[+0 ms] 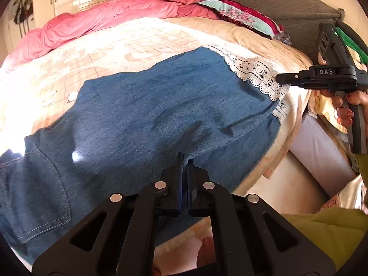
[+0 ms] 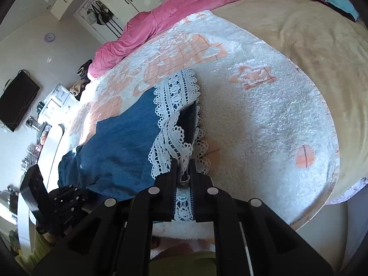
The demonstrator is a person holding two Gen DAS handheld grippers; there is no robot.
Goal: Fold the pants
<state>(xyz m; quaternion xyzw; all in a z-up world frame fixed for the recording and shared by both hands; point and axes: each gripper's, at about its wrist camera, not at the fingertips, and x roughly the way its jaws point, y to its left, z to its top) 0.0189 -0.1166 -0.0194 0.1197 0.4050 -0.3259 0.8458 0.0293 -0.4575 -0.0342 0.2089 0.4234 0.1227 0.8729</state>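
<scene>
1. Blue denim pants with white lace-trimmed cuffs (image 1: pixel 161 115) lie flat on the cream and peach patterned fleece blanket (image 1: pixel 119 43) covering the bed. Waist and back pocket sit toward the left of the blanket in the left wrist view; the lace cuffs lie toward its right edge.
2. Left gripper (image 1: pixel 185 161), black, two-finger: comes in low over the near edge of the blanket, pointing across the pants. Fingers pressed close together, with a fold of denim at their tips; whether cloth is actually clamped, cannot tell.
3. Right gripper (image 2: pixel 186 168), black: its fingers pinch the white lace cuff, lace bunched between them and running back along the gap. In the left wrist view it (image 1: pixel 279 79) reaches level from the blanket's right edge, tips at the lace.
4. Right hand (image 1: pixel 347 105) wraps the pistol-style handle below the gripper body, painted nails showing, olive sleeve below.
5. Rumpled pink quilt (image 1: pixel 103 20) lies along the far side of the blanket.
</scene>
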